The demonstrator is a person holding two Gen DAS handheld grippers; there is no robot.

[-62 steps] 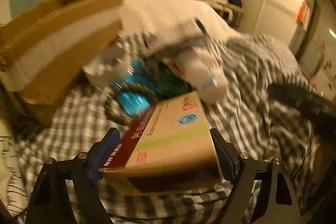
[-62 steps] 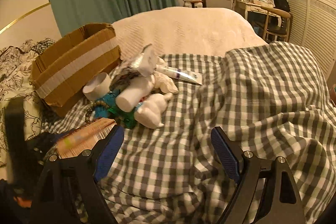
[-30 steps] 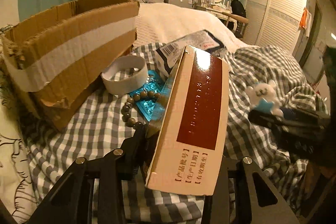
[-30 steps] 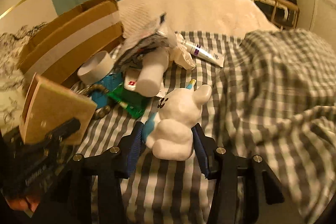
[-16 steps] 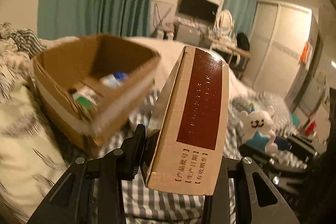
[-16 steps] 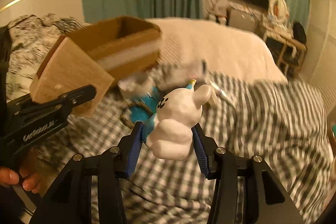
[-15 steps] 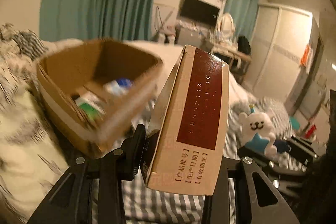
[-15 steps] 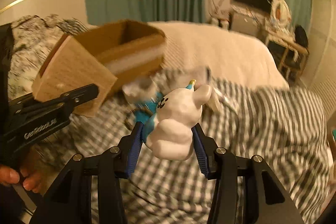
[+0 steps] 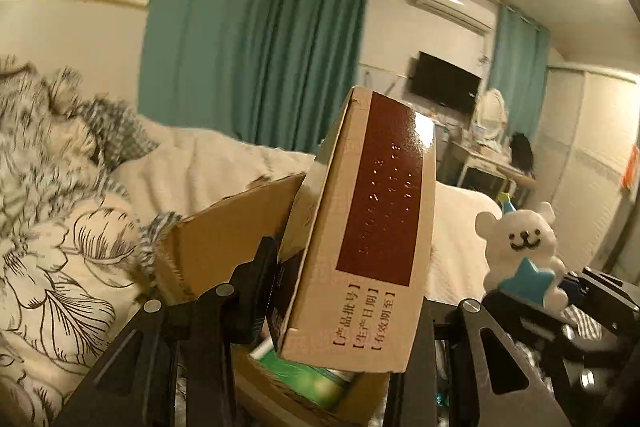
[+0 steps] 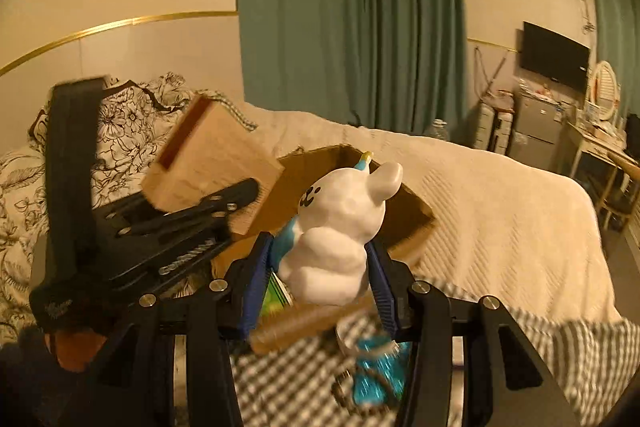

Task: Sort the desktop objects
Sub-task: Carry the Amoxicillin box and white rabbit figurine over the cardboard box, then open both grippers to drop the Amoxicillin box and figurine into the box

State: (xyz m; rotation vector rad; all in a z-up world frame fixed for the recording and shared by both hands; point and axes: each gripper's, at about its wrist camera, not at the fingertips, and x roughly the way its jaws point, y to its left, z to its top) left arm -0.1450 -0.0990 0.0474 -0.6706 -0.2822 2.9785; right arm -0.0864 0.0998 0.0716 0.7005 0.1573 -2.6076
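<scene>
My left gripper is shut on a tan and dark-red medicine box, held upright over the open cardboard box. The medicine box also shows in the right wrist view, with the left gripper below it. My right gripper is shut on a white bear figure with a blue star, held over the cardboard box near its front rim. The bear also shows in the left wrist view. A green packet lies inside the box.
The box stands on a bed with a cream blanket and a checked cover. A floral pillow lies left of the box. A blue blister pack and beads lie on the checked cover in front of the box.
Both grippers have risen and moved toward the cardboard box with their objects. The medicine box and the bear now hang over the box opening instead of in front of it.
</scene>
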